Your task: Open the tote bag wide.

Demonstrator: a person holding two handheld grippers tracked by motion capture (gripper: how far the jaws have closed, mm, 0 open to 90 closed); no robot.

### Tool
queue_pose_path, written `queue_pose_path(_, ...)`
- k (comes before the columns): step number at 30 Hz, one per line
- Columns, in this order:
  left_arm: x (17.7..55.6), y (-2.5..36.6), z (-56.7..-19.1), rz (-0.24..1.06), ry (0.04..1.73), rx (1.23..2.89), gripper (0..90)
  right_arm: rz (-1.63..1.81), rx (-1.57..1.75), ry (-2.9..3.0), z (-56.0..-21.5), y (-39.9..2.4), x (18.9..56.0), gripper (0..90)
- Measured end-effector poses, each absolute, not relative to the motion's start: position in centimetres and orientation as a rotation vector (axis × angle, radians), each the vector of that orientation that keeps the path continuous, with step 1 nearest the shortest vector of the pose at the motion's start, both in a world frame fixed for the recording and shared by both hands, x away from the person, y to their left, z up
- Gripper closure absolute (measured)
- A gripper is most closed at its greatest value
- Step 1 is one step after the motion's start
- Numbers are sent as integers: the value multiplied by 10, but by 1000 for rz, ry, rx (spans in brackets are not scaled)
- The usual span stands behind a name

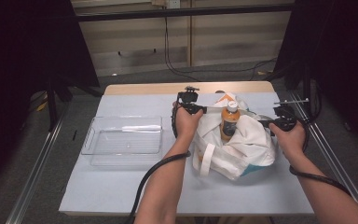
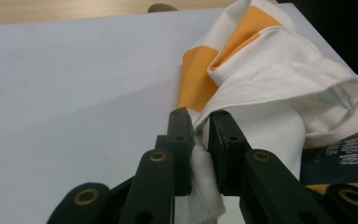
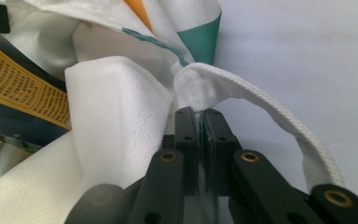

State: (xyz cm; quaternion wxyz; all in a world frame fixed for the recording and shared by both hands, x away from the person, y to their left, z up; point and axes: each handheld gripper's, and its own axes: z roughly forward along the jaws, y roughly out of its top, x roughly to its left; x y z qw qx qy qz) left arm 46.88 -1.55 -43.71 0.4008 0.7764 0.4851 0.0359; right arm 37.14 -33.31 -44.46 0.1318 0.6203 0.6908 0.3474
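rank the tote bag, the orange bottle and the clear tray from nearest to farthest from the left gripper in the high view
1. white tote bag: its rim is pinched in the left gripper.
2. orange bottle: standing in the bag's mouth, just to the gripper's right.
3. clear plastic tray: apart on the table's left side.

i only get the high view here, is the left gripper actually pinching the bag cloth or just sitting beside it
Observer: The left gripper has a fold of the white bag between its jaws; the cloth fills a narrow gap between them.
Operator: and the right one, got cloth or the strap
Observer: The right gripper is shut on the bag's rim just where the white strap joins it.
Operator: anything else in the bag besides the bottle
Observer: Yes, beside the orange bottle there is a dark package with a yellow printed label inside the bag.
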Motion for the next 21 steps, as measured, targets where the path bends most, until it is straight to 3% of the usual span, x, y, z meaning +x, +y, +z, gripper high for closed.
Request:
queue_pose_path(14, 469, -14, -461, 61, 1272, 1998, 786, 998, 1809, 2031, -457, -334, 374, 859)
queue_pose_path(17, 467, -13, -459, 80, 1274, 1999, 690, 989, 1791, 2030, -456, -333, 372, 850)
queue_pose_path(21, 462, -9, -452, 78, 1279, 2006, 632, 981, 1777, 2026, -450, -333, 371, 831)
